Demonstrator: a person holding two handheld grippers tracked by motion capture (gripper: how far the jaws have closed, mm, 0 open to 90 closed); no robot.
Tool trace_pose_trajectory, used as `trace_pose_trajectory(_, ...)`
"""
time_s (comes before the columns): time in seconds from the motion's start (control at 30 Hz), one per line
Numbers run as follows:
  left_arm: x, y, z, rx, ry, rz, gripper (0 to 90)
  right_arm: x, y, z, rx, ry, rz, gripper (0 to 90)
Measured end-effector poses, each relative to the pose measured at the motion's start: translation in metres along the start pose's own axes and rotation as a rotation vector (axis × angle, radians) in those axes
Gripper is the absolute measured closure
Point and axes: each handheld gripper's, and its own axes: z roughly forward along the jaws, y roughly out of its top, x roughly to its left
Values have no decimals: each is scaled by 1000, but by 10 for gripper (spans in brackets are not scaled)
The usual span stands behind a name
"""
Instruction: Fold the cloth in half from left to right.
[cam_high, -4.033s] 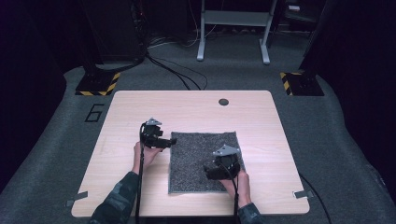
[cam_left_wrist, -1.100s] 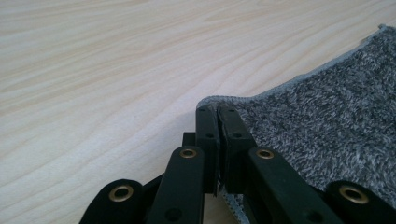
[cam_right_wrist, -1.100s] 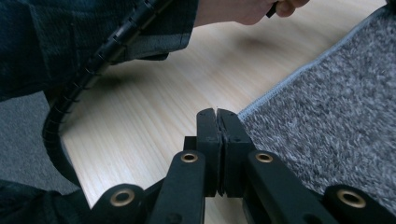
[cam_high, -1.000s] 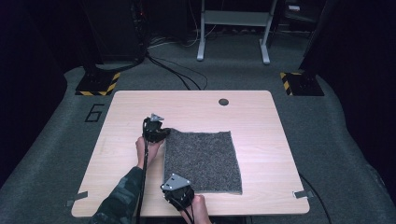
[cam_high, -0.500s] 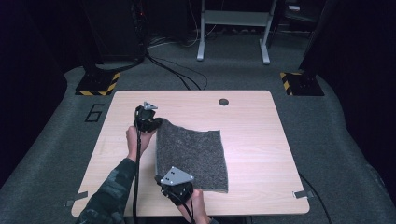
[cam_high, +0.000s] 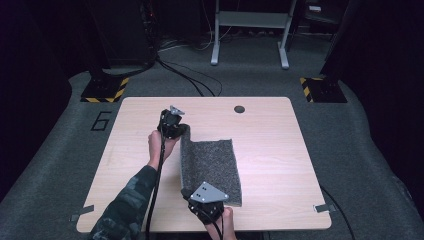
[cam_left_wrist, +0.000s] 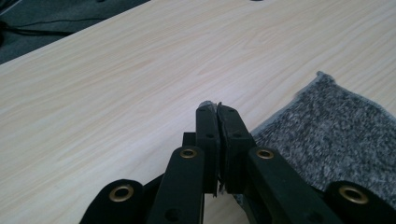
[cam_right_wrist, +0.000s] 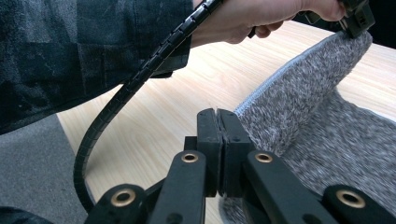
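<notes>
A: High view. Grey felt cloth (cam_high: 212, 167) lies mid-table (cam_high: 280, 150), its left edge lifted into a standing fold. Left gripper (cam_high: 172, 125) sits at the far left corner, right gripper (cam_high: 206, 202) at the near left corner by the table's front edge. Jaw state not readable from up here.

B: Left gripper view settles one: jaws pressed together, a thin sliver of cloth edge pinched between the tips, the cloth (cam_left_wrist: 336, 135) spreading off to the right over bare wood.

A: And the right gripper view?

B: Jaws together on the cloth's near edge. The raised edge (cam_right_wrist: 303, 88) runs up to the other gripper (cam_right_wrist: 357, 18), held in a hand (cam_right_wrist: 252, 16), its ribbed cable (cam_right_wrist: 135, 88) looping down past a dark patterned sleeve (cam_right_wrist: 70, 51).
</notes>
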Motion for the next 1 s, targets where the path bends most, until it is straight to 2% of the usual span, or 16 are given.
trace_pose_trajectory(0.23,-14,13,9,-11,-33,15,875,-11,-5,-11,8,-39,10,888)
trace_pose_trajectory(0.37,-28,20,19,-21,-52,28,875,-19,-12,-20,26,-70,23,888)
trace_pose_trajectory(0.8,-58,32,41,-21,-93,68,874,-35,-28,-36,56,-125,42,887)
trace_pose_trajectory(1.0,-66,33,51,-14,-105,76,874,-40,-35,-40,69,-146,55,887)
